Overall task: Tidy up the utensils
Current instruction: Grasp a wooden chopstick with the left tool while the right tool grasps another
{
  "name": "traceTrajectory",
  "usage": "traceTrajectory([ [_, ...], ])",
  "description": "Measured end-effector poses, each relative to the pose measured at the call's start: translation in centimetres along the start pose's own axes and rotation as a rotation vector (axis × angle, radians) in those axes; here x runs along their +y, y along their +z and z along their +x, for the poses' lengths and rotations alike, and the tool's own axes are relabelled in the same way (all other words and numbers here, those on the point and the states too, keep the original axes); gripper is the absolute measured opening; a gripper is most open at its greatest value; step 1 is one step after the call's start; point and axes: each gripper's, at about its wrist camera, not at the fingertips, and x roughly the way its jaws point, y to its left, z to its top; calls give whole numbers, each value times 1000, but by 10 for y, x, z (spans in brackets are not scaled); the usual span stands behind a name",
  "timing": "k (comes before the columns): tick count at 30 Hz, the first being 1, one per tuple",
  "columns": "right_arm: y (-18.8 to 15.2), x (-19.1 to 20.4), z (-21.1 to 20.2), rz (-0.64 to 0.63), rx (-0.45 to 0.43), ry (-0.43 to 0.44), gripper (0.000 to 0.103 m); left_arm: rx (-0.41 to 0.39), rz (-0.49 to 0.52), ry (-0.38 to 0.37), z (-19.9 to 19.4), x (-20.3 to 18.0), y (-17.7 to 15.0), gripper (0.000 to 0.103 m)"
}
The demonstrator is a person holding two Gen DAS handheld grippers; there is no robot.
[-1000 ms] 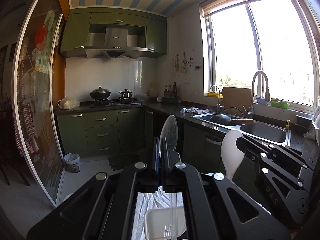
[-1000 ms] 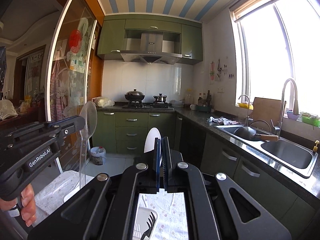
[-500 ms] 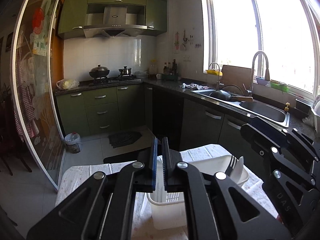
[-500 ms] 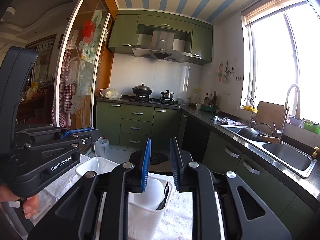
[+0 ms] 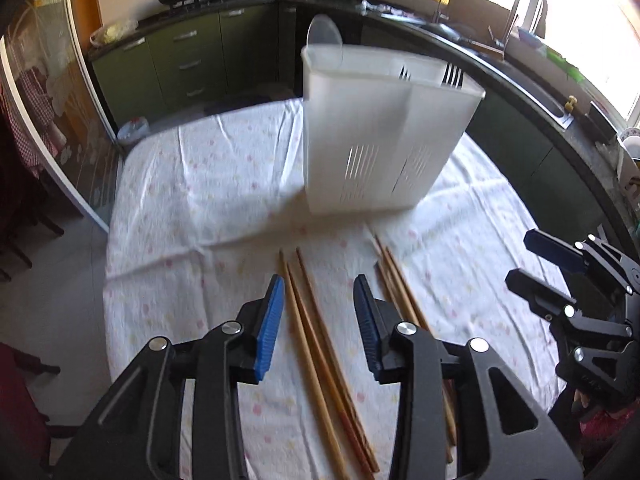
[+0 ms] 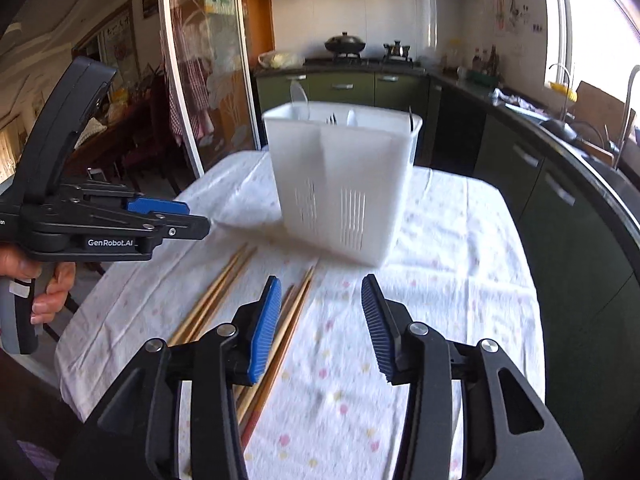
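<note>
Over the near edge of the table covered with a white, pastel-dotted cloth, the left gripper points steeply down, its blue ribbed pads parted and widening; nothing is pinched, though a set of long brown wooden chopsticks lies flat on the cloth in the gap below them. A second set of brown wooden chopsticks lies just right of these, partly hidden under the right-hand finger. From the other wrist view, the right gripper is likewise spreading its blue pads, empty, above bare cloth, with that second set just beside its left pad and the first set further left. A hand holds the handle of the left gripper at the edge of this view. Beyond the chopstick tips stands a tall white plastic utensil holder with slotted walls and a divider, upright on the cloth; black fork tines and a clear plastic spoon poke above its rim. Behind it run dark green kitchen cabinets.
</note>
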Motion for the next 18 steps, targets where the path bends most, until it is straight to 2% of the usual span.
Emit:
traceTrajectory([
  [1, -7, -2, 3, 4, 22, 0, 33, 44, -11, 6, 8, 4, -8, 34],
  [3, -19, -2, 8, 15, 54, 1, 33, 116, -23, 19, 21, 9, -23, 34],
  [6, -27, -6, 11, 40, 71, 18, 33, 181, -31, 48, 36, 10, -34, 34],
  [15, -24, -17, 3, 60, 77, 21, 33, 222, -27, 121, 49, 5, -30, 31],
  [18, -24, -20, 1, 65, 79, 21, 33, 231, -27, 122, 52, 4, -28, 30],
])
